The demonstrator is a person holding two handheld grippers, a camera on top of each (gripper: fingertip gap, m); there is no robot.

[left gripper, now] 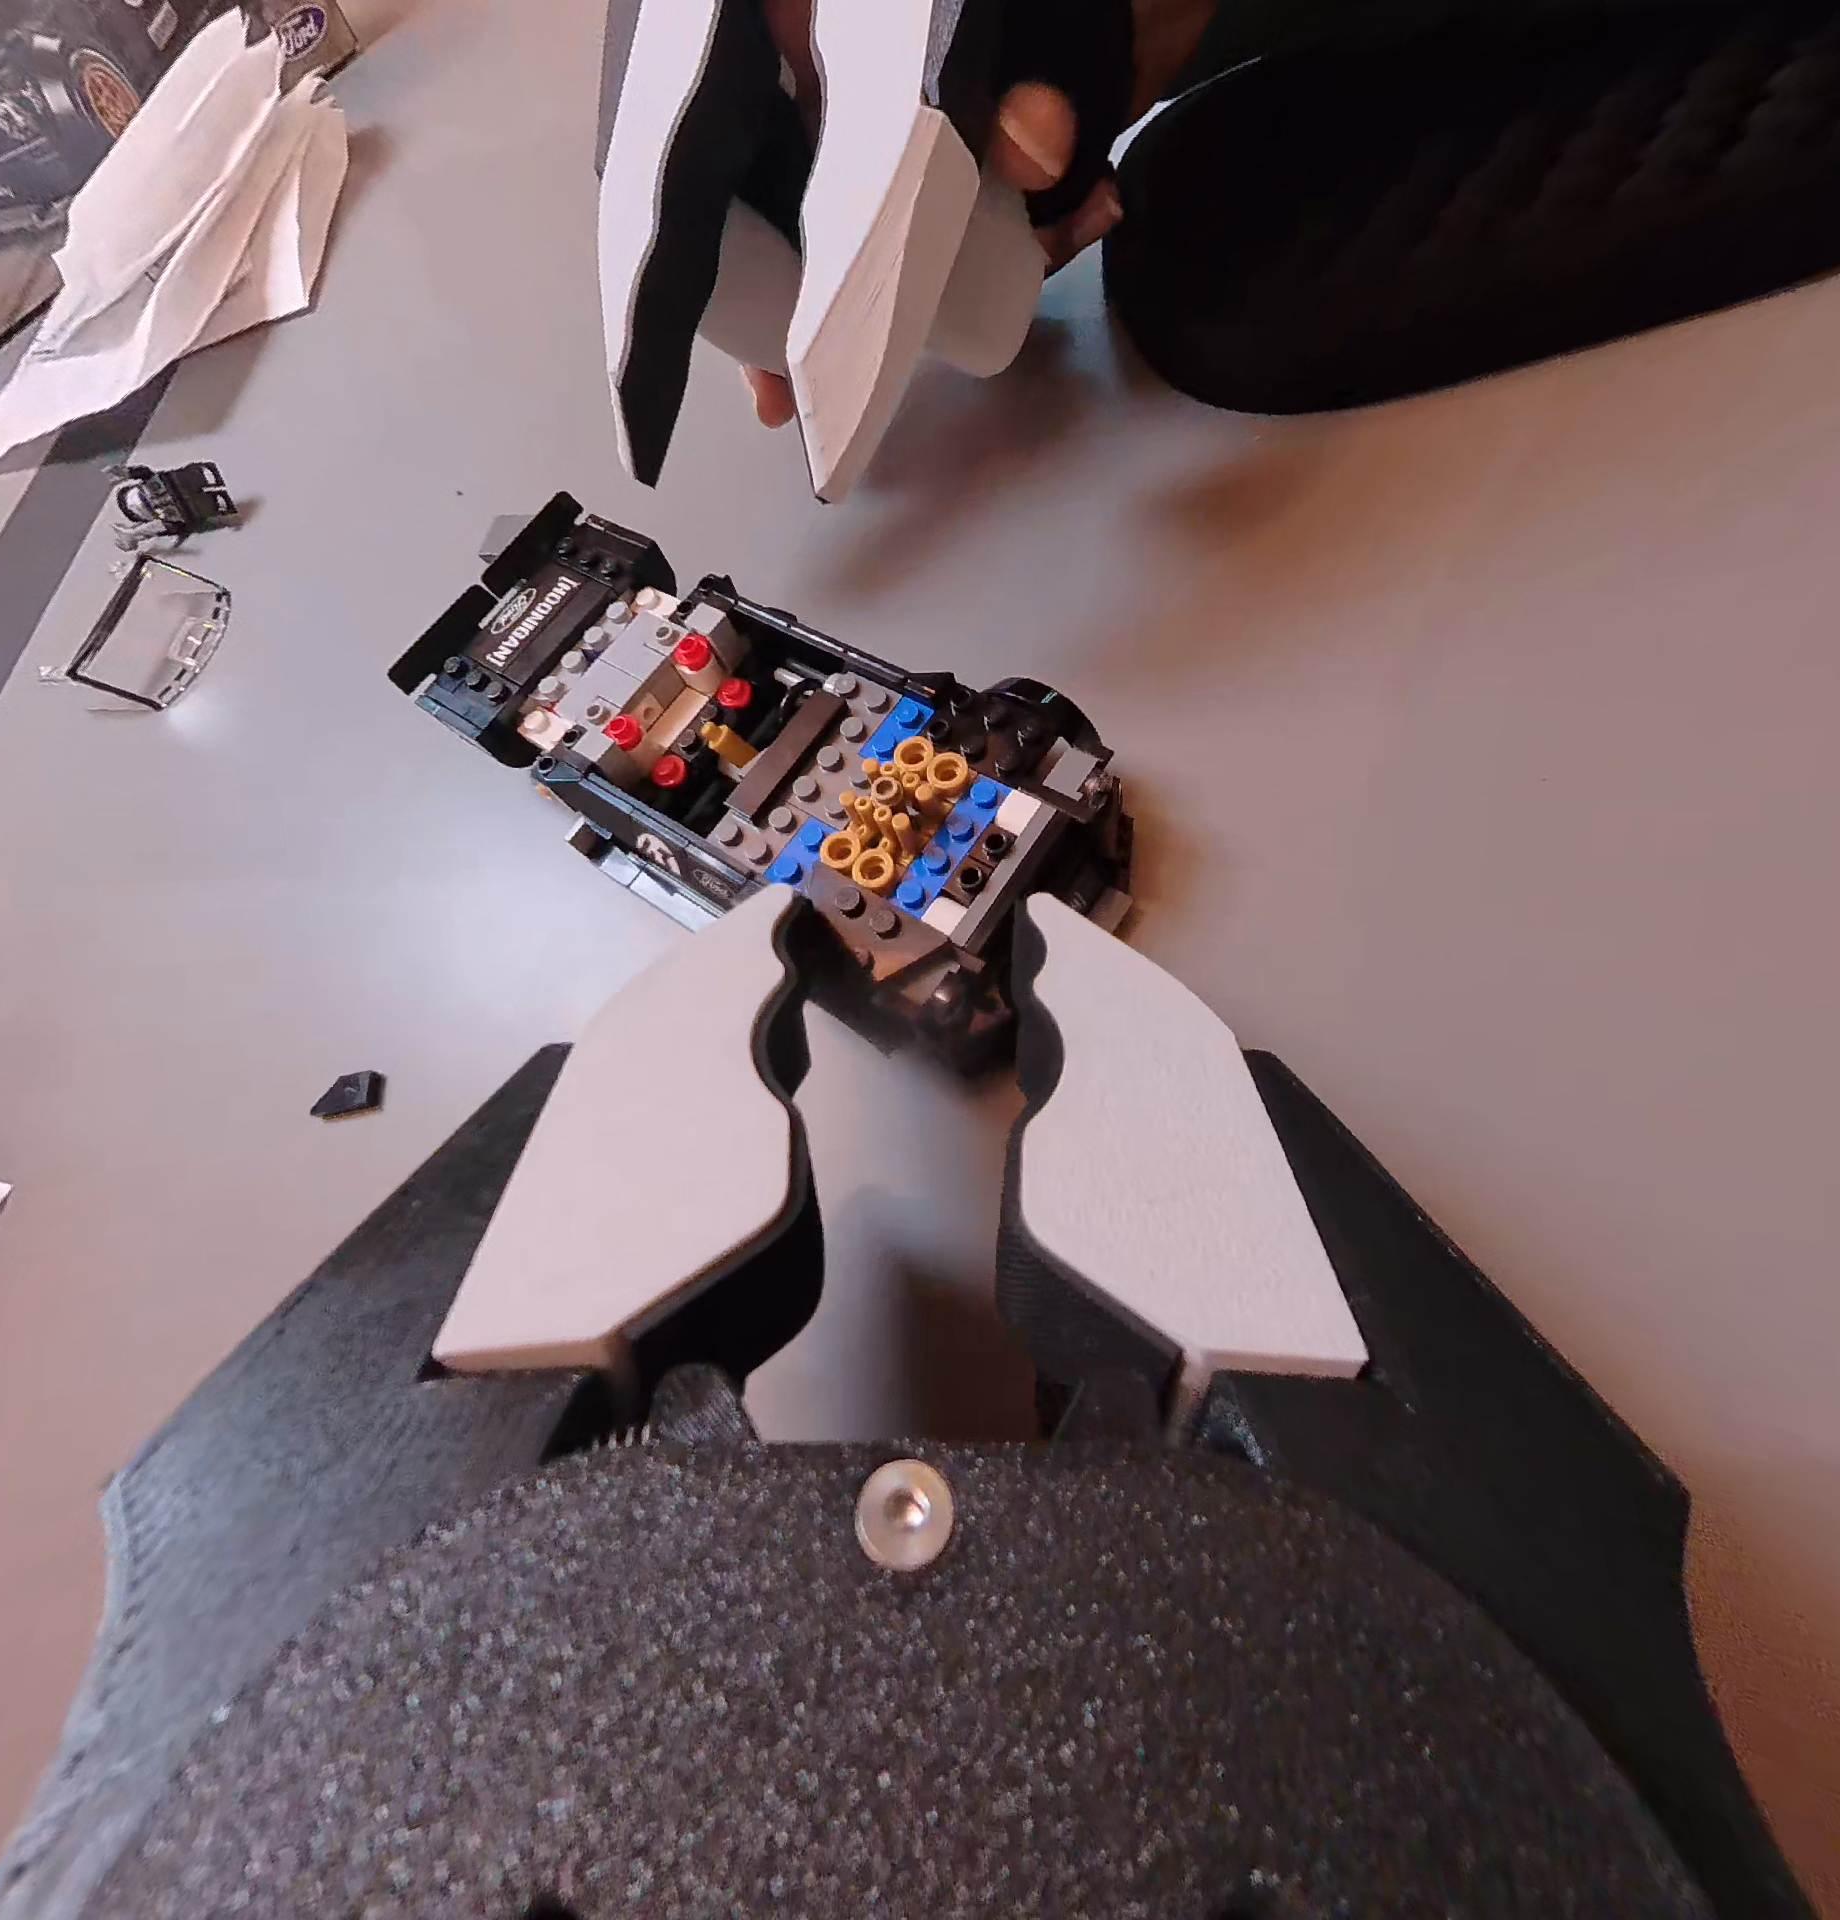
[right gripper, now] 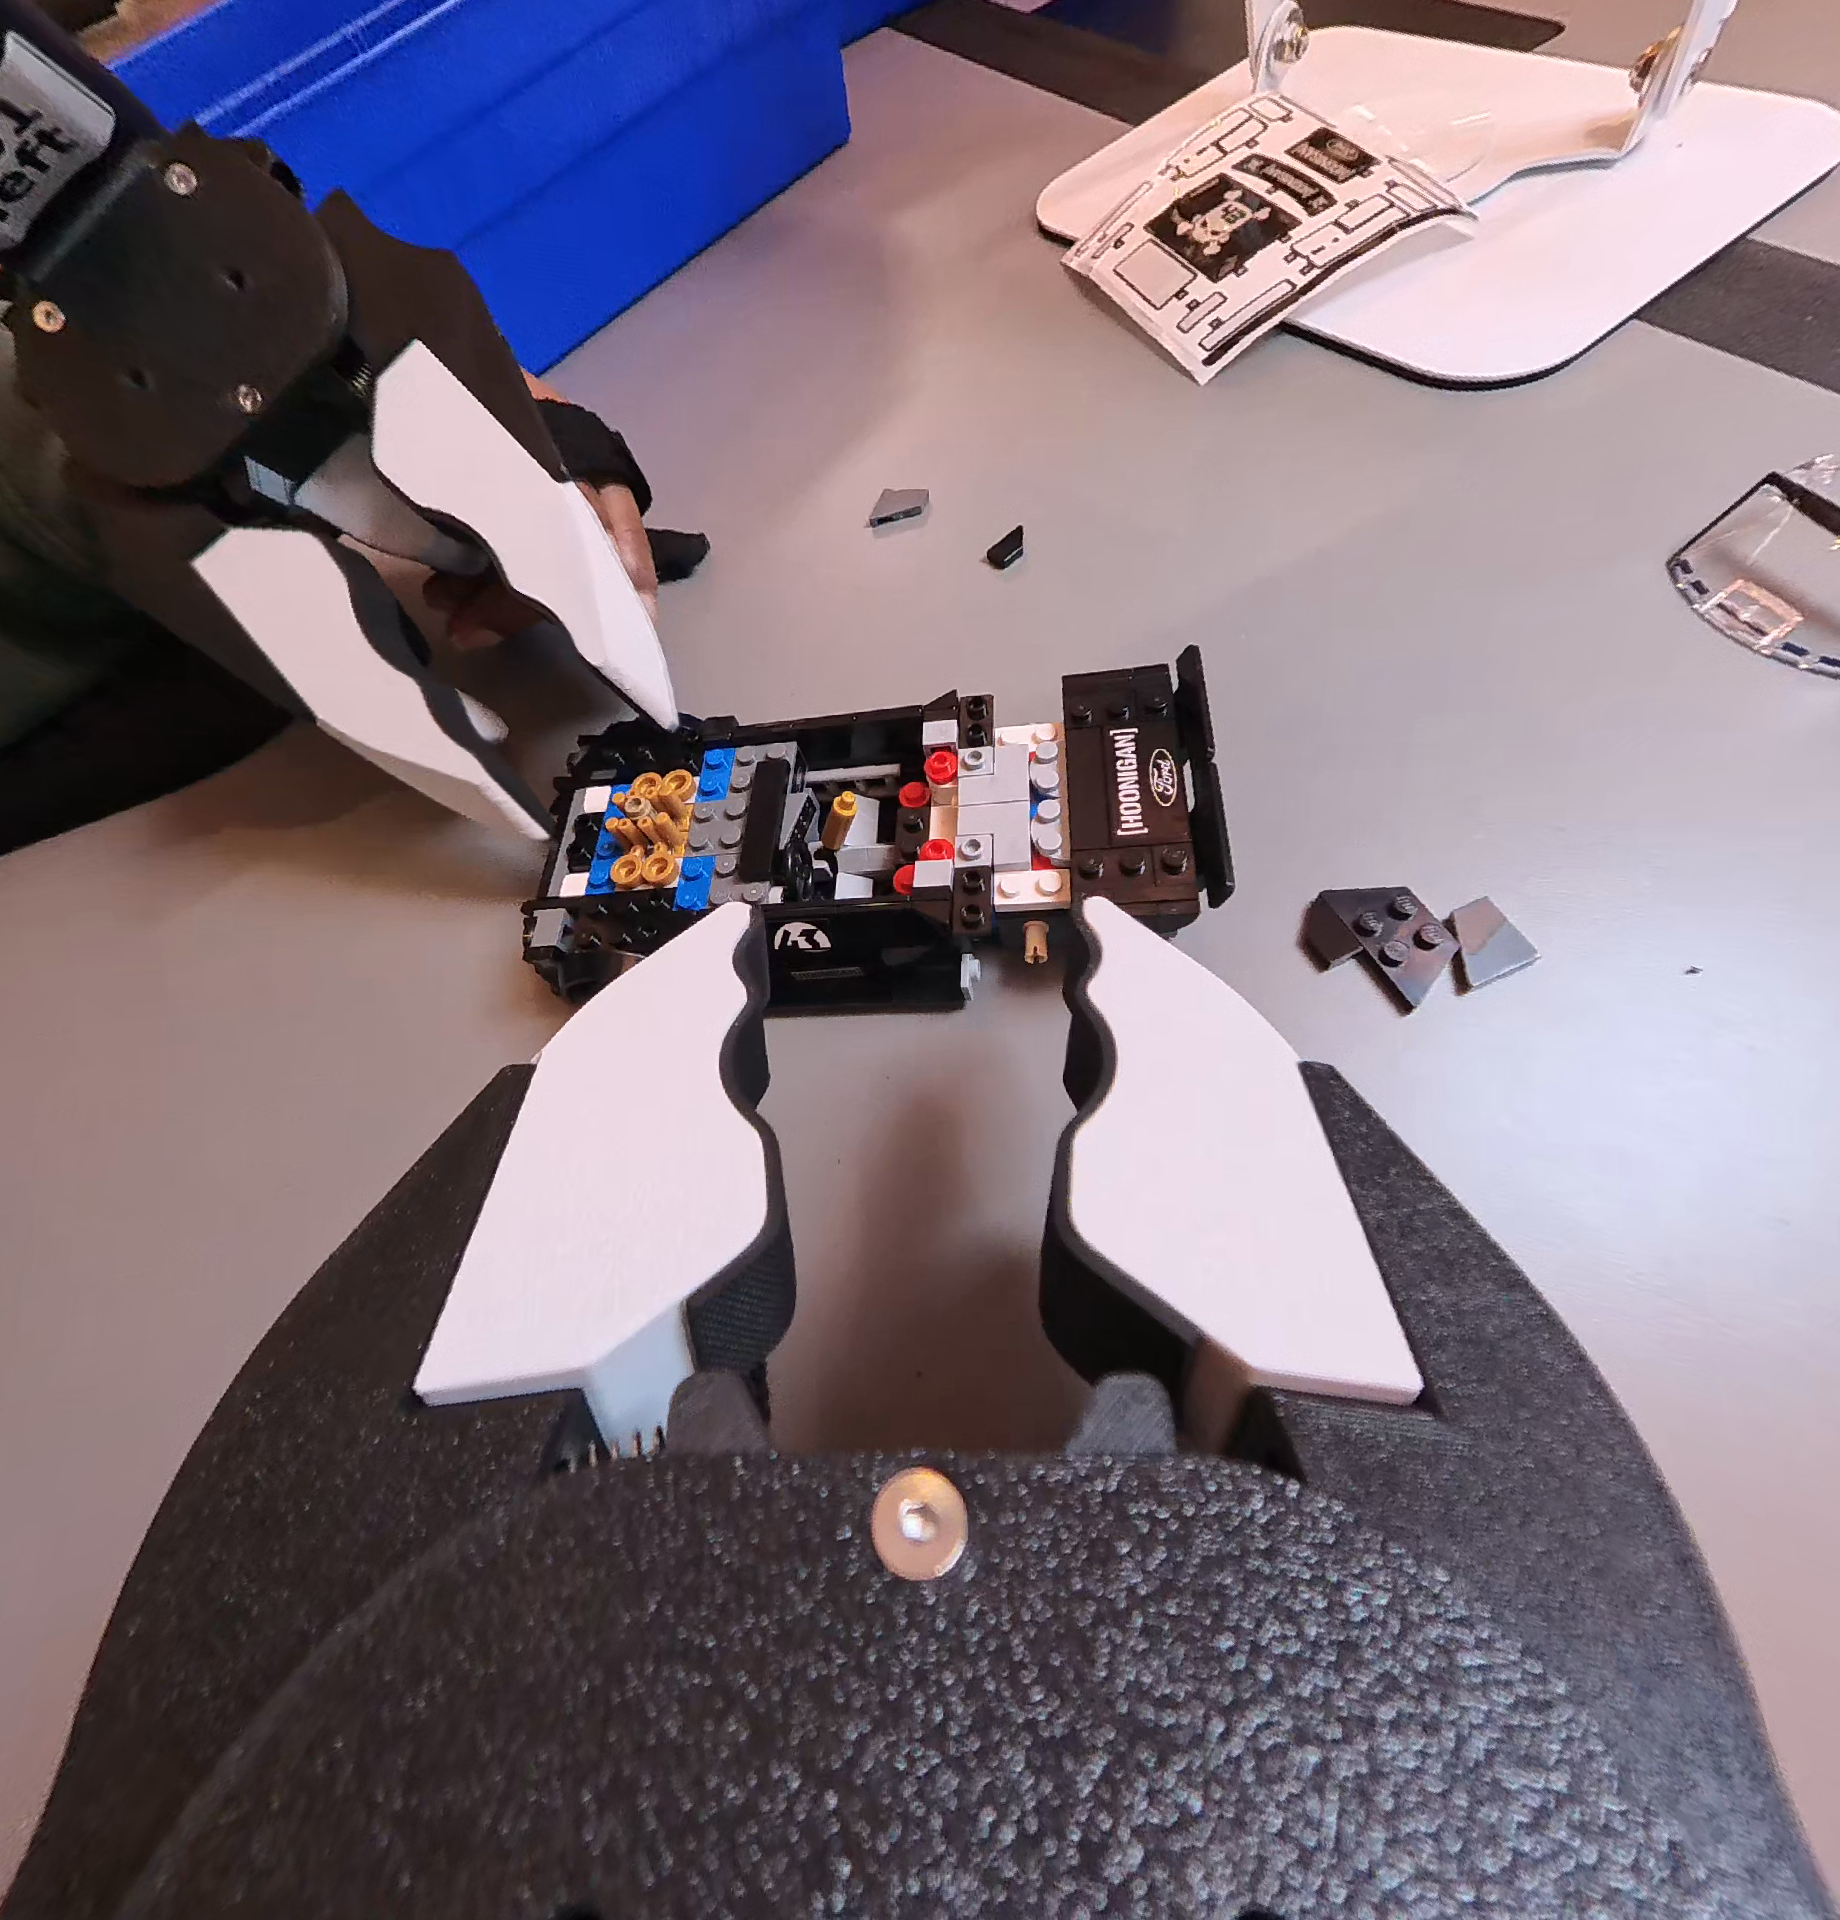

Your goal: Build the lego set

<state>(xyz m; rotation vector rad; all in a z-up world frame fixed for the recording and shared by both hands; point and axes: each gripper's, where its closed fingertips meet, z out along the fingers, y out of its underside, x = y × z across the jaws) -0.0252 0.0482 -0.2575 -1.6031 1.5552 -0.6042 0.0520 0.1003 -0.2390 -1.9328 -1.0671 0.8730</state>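
Left wrist view: no bins here. Half-built lego car [left gripper: 760, 769] sits mid-table [left gripper: 1415, 831], roof off, gold engine cluster [left gripper: 895, 810] facing me. My left gripper [left gripper: 900, 925] straddles the car's front end, fingers on either side, apparently clamped on it. My right gripper [left gripper: 734, 488] hangs just beyond the car, fingers spread, nothing in them. Clear windscreen piece [left gripper: 152, 634] and a small black piece [left gripper: 350, 1093] lie to the left; bare table to the right.

Right wrist view: blue bin [right gripper: 542, 135] at the far left, contents hidden. Right gripper [right gripper: 911, 914] wide apart, tips just beside the car's [right gripper: 874, 821] near flank, empty. Loose dark plates [right gripper: 1415, 940] to the right, sticker sheet [right gripper: 1259, 218] at the far edge.
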